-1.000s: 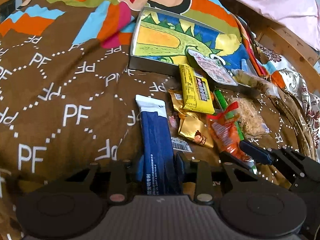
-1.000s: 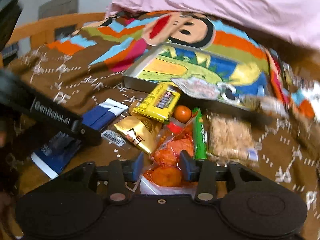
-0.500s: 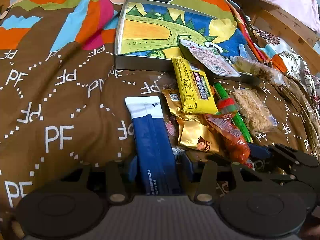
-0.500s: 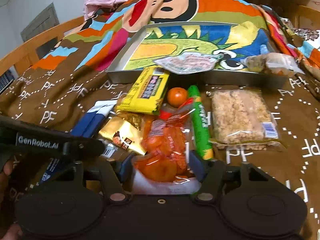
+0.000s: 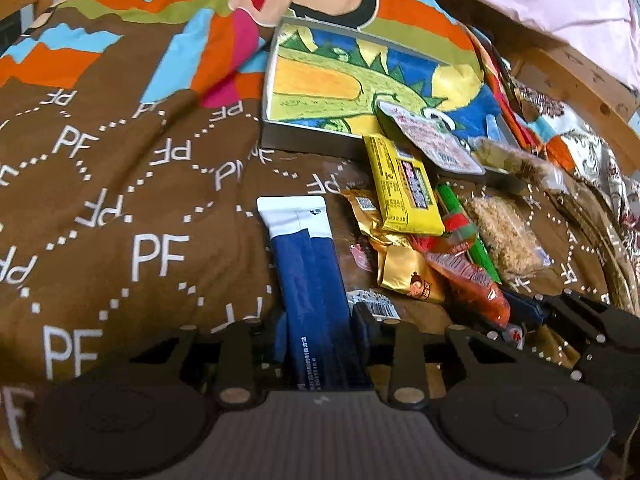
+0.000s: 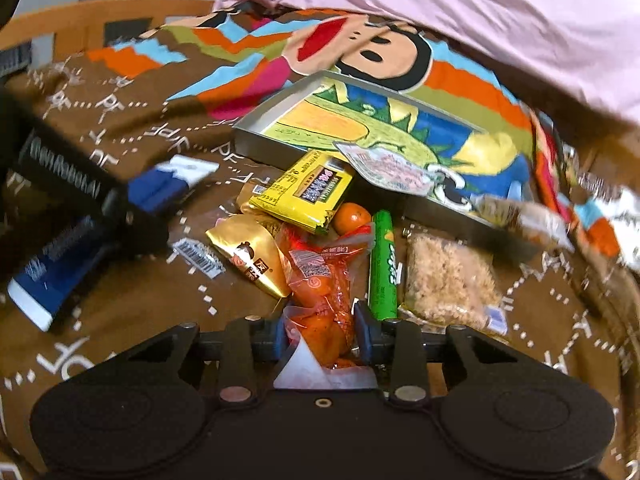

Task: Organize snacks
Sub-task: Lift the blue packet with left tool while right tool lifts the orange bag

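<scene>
The left hand-held gripper point(image 5: 318, 330) pinches the near end of a blue and white sachet point(image 5: 306, 276), its pads pressed against both long sides; the sachet stretches away from it over the brown bedspread point(image 5: 120, 200) printed with white letters, its white end pointing far; the right hand-held gripper point(image 6: 322, 330) pinches the near end of an orange snack bag point(image 6: 322, 276), pads tight against the crinkled plastic on either side.

The loose snacks lie in a cluster on the bed, between the two grippers and the tray; just left of the orange bag sits a gold packet point(image 6: 250, 258), touching it; a yellow packet point(image 6: 304, 194) lies on the far side of the gold one, overlapping it; a small orange fruit point(image 6: 352, 218) rests just beside the yellow packet's right corner; a green stick pack point(image 6: 383, 264) runs near to far along the right of the orange bag; right of that, a clear bag of pale crumbly snack point(image 6: 450, 280) lies flat.

A shallow grey tray point(image 6: 256, 142) with a bright cartoon lining stands on the far side of the cluster; a pale printed packet point(image 6: 386, 166) rests in it near its front edge; another clear bag point(image 6: 516, 212) lies across the tray's right near corner; a pink sheet point(image 6: 480, 12) covers the far end of the bed.
</scene>
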A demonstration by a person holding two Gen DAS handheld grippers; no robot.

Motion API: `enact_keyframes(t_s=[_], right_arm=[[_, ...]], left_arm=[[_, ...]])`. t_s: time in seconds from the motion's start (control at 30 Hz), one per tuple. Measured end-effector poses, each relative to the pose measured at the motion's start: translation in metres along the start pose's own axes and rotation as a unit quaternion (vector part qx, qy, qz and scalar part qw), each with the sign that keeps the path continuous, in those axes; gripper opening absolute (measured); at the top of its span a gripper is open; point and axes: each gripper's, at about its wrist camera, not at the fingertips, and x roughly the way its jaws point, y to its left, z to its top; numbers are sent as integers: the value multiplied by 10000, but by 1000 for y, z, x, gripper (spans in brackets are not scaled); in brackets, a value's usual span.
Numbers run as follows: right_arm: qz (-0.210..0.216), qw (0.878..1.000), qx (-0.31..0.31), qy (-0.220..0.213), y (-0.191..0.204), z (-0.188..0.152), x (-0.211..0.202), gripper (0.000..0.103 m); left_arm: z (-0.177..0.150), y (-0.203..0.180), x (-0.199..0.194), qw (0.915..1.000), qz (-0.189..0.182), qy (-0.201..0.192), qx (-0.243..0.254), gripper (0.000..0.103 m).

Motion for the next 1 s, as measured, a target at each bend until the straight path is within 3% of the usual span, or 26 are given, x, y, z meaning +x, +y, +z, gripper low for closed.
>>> enact_keyframes(t_s=[0.6,1.0], right_arm=[[-693,9861,-1313,-747,25,-4,-34,31],[-1006,9816,-1379,-852,14,1,-35,31]], left_arm=[[13,-23,-29,9981,-185,-591,25,36],[25,-30,-21,9976,-223,-661,21,36]])
